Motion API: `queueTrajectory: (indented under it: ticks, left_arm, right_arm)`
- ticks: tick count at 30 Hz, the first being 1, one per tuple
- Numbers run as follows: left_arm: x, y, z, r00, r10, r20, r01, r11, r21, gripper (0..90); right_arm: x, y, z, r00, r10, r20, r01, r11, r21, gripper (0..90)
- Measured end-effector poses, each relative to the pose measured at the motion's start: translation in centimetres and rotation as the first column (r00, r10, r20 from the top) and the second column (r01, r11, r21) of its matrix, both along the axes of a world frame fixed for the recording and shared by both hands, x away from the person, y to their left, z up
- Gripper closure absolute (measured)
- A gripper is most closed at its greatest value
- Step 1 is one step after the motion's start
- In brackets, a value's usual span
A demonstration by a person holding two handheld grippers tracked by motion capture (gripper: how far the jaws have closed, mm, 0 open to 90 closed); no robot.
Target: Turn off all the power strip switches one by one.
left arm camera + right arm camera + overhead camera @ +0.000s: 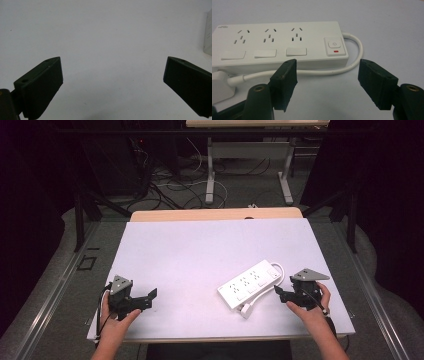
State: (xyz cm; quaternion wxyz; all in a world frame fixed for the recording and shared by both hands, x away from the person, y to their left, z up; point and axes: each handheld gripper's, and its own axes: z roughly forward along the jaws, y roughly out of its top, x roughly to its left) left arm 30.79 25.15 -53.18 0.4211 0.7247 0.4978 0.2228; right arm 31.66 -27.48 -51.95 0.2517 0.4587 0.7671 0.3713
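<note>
Facing glossy white power strip (279, 45) — ribbed black right tongs (327, 80) agape.

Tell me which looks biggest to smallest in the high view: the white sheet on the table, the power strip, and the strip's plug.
1. White sheet, by far the largest.
2. Power strip.
3. Plug, the smallest, lying against the strip's near end.

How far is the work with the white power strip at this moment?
Nothing looks done yet: the white plastic power strip lies flat on the white table, its cable looped beside it. The right gripper is open, facing it. The left gripper is open over bare table. Grasping remains.
</note>
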Motion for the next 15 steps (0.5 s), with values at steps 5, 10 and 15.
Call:
queueTrajectory:
  ticks: [5,10,15]
  left_arm:
    - [0.0,0.1,0.0,0.9999,0.014,-0.007,-0.014,0.9998,0.010,2.3]
    - [0.1,0.2,0.0,0.9993,0.036,-0.009,-0.036,0.9993,0.010,2.6]
    - [0.1,0.4,0.1,0.9982,0.060,-0.008,-0.060,0.9981,0.016,2.6]
  right_arm:
    - [0.8,0.5,0.6,0.9999,0.011,-0.009,-0.012,1.000,-0.019,34.2]
    - [1.4,1.0,1.1,0.9993,0.023,-0.029,-0.024,1.000,-0.019,38.1]
    - [2.2,1.4,1.6,0.9995,0.016,-0.029,-0.017,0.999,-0.037,39.7]
